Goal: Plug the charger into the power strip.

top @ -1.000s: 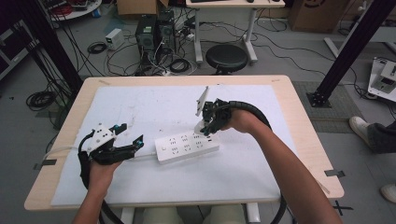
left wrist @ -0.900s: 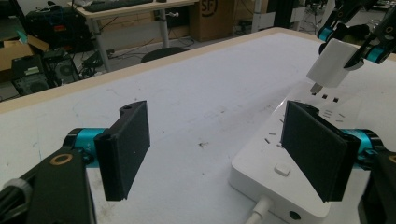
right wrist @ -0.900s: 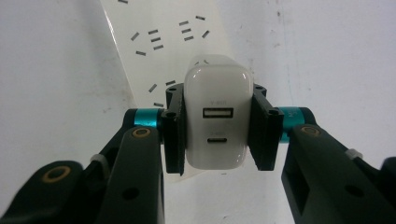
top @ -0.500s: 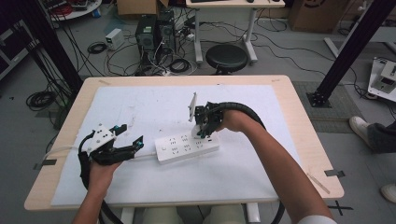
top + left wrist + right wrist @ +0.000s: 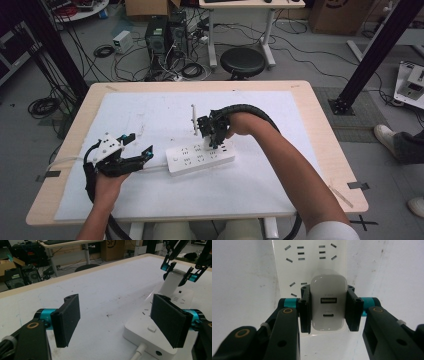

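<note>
Your left gripper [image 5: 137, 152] rests at the strip's [image 5: 200, 158] left end, jaws apart around that end, not pressing it. The strip lies mid-table [image 5: 310, 100]. Your right gripper [image 5: 328, 311] clamps the charger [image 5: 327, 303] above the strip's right half.

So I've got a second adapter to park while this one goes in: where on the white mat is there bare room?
The white mat is bare across its far-left stretch, beyond the white power strip, and along the near edge between the two forearms. It is crowded mid-table, where the right gripper clamps the white charger block above the strip, and near-left around the left gripper.
</note>
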A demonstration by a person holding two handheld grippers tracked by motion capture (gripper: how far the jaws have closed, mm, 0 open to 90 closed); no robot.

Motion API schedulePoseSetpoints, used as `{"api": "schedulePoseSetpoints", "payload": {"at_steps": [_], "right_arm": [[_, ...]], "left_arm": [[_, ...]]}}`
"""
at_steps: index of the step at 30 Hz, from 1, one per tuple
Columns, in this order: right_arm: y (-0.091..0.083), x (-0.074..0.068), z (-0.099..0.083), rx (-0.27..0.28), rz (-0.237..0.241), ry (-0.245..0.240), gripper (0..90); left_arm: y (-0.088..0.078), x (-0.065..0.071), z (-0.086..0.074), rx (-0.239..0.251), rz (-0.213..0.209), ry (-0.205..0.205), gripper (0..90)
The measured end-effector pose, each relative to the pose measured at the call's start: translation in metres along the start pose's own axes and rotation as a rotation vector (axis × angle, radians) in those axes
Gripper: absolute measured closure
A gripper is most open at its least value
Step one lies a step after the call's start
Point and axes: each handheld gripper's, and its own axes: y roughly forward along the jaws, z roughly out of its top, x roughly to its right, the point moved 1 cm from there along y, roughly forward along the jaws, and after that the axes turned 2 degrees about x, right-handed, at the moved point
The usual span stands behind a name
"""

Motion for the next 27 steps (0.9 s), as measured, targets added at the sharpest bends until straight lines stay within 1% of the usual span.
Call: {"api": "schedulePoseSetpoints", "payload": {"at_steps": [4,5,6,7,8,9,11,15,16,18,20,22,25,26,27], "right_arm": [[0.002,0.003,0.006,-0.034,0.02,-0.007,64.2],[0.008,0.002,0.008,-0.064,0.018,-0.027,64.2],[0.009,0.003,0.011,-0.057,0.022,-0.025,64.2],[0.009,0.004,0.011,-0.064,0.029,-0.027,64.2],[0.009,0.005,0.01,-0.053,0.033,-0.015,64.2],[0.009,0.005,0.009,-0.046,0.035,-0.014,64.2],[0.009,0.005,0.009,-0.047,0.034,-0.008,64.3],[0.01,0.006,0.008,-0.039,0.044,-0.004,64.3],[0.01,0.007,0.008,-0.033,0.048,-0.006,64.4],[0.011,0.008,0.008,-0.036,0.053,-0.004,64.4],[0.012,0.007,0.009,-0.045,0.049,-0.011,64.4],[0.012,0.008,0.009,-0.042,0.053,-0.012,64.4],[0.014,0.009,0.01,-0.045,0.062,-0.008,64.4],[0.014,0.01,0.01,-0.046,0.065,0.005,64.4],[0.014,0.01,0.01,-0.052,0.07,0.006,64.4]], "left_arm": [[0.0,-0.001,0.0,0.0,-0.002,0.0,23.9],[0.0,-0.001,-0.001,0.003,-0.001,-0.002,23.9],[-0.001,-0.001,-0.001,0.003,0.0,-0.005,23.9],[-0.001,-0.001,-0.001,0.002,0.001,-0.001,23.9],[-0.001,-0.001,-0.001,0.003,0.002,-0.007,23.9],[-0.001,-0.001,-0.001,0.0,0.0,-0.004,23.9],[0.0,-0.002,-0.001,-0.006,-0.003,0.001,23.9],[-0.001,-0.001,-0.001,-0.003,-0.003,0.001,23.9],[-0.001,-0.001,-0.001,0.0,0.0,-0.005,23.9],[-0.002,-0.002,-0.001,-0.002,-0.002,0.0,23.9],[-0.002,-0.003,-0.001,-0.002,-0.001,-0.007,23.9],[-0.001,-0.004,-0.002,-0.001,-0.002,-0.006,23.9],[0.0,-0.005,-0.002,0.001,0.002,-0.011,23.9],[0.0,-0.005,-0.002,0.001,0.001,-0.009,23.9],[0.001,-0.005,-0.002,0.006,0.002,-0.014,23.9]]}}
